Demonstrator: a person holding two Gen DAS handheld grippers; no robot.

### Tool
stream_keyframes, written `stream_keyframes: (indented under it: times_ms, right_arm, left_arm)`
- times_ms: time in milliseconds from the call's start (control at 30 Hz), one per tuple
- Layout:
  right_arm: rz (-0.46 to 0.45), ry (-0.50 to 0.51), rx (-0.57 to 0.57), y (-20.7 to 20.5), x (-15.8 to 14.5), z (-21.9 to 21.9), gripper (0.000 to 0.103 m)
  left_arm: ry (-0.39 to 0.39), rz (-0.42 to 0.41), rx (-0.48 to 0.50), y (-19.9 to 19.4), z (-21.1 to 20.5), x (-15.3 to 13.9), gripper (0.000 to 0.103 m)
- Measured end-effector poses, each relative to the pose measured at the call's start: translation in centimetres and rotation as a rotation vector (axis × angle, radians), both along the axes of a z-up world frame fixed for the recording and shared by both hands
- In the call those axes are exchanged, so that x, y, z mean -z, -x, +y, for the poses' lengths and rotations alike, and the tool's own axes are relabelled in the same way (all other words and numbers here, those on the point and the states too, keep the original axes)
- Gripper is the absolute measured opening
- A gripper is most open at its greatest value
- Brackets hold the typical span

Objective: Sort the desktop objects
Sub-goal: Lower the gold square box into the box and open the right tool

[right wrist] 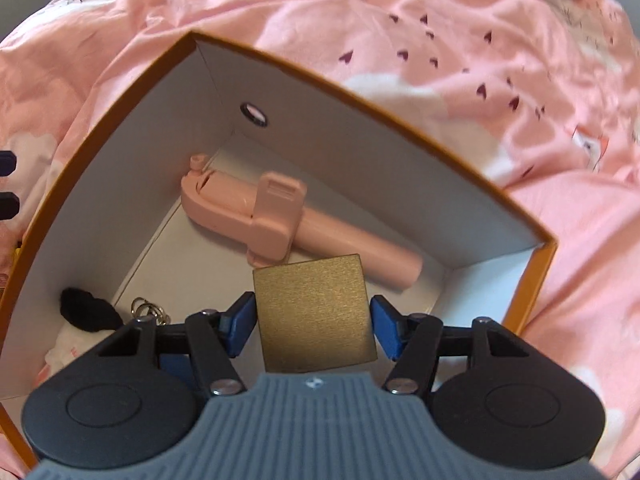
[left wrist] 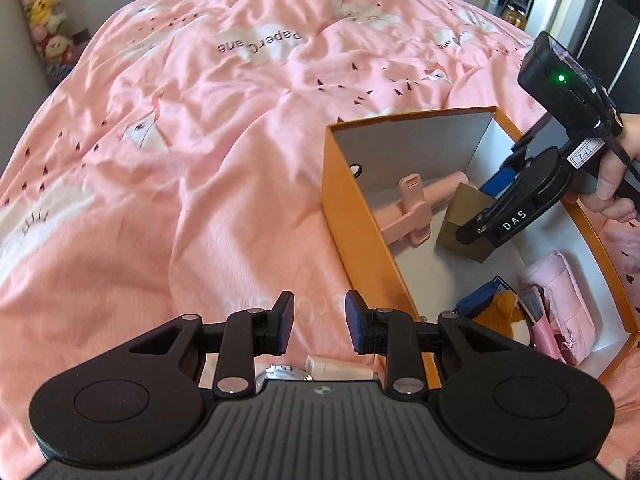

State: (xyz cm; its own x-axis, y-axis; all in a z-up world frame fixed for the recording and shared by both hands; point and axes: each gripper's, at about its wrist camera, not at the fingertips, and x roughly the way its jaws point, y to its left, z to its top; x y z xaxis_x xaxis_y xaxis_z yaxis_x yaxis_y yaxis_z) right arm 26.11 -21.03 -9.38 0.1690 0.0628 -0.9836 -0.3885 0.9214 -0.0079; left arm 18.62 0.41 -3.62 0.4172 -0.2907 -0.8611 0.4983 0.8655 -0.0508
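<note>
An orange cardboard box (left wrist: pixel 352 216) with a white inside stands on the pink bedspread; it also shows in the right wrist view (right wrist: pixel 400 120). My right gripper (right wrist: pixel 312 320) is inside the box with a small gold box (right wrist: pixel 316 316) between its blue pads (right wrist: pixel 238 326); the pads stand just off its sides. The left wrist view shows that gripper (left wrist: pixel 516 216) over the gold box (left wrist: pixel 464 216). A pink selfie stick (right wrist: pixel 256 216) lies on the box floor behind it. My left gripper (left wrist: pixel 318 322) is open and empty over the bedspread, left of the box.
The box also holds a pink pouch (left wrist: pixel 560 304), a blue and yellow item (left wrist: pixel 492 304), a black fluffy thing (right wrist: pixel 88 312) and a key ring (right wrist: pixel 146 308). A white item and a metal item (left wrist: pixel 316 368) lie under my left gripper. Plush toys (left wrist: pixel 44 20) line the far left.
</note>
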Motion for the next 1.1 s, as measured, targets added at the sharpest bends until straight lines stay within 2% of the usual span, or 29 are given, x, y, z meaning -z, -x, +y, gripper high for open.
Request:
stream_keyframes:
  times_ms: [100,200,300,433,467,533,600,667,867,933,967,1100]
  right_arm:
    - [0.019,0.012,-0.012,0.3,0.1,0.4,0.064]
    - [-0.039,0.012,-0.049,0.6,-1.1,1.1,0.068]
    - [-0.077,-0.041,-0.092,0.6,-1.9,1.8,0.068]
    - [-0.09,-0.021,-0.118,0.2,-1.1,3.3,0.065]
    - [-0.079,-0.008,-0.103,0.0,-0.7,3.6,0.059]
    - [-0.078,-0.008,-0.061,-0.7,-0.4,3.9,0.055]
    - [-0.056,-0.036,-0.009,-1.4,0.0,3.7,0.042]
    - [-0.013,-0.077,0.074,-2.2,0.6,3.4,0.04]
    - [-0.001,-0.168,0.228,-2.9,1.2,2.0,0.04]
    - [-0.035,-0.184,0.258,-2.8,1.0,1.6,0.038]
    - [-0.057,-0.178,0.28,-2.8,0.9,1.4,0.032]
    - [-0.079,-0.206,0.342,-3.3,0.8,0.3,0.03]
  left_arm:
    - [0.028,0.001,-0.029,0.5,0.9,0.2,0.033]
    - [0.045,0.011,-0.059,0.8,1.7,0.5,0.033]
    - [0.052,0.016,-0.079,0.7,2.1,0.7,0.033]
    - [0.055,0.015,-0.095,0.8,2.6,0.7,0.033]
    - [0.058,0.016,-0.098,0.8,2.7,0.7,0.033]
    - [0.062,0.018,-0.104,0.7,2.9,0.7,0.033]
    - [0.063,0.02,-0.109,0.7,3.1,0.8,0.033]
    - [0.064,0.023,-0.115,0.6,3.3,0.8,0.033]
    - [0.062,0.038,-0.122,0.5,3.6,1.2,0.033]
    - [0.059,0.044,-0.127,0.5,3.6,1.4,0.033]
    - [0.058,0.047,-0.128,0.4,3.7,1.5,0.033]
    - [0.056,0.049,-0.129,0.4,3.7,1.6,0.033]
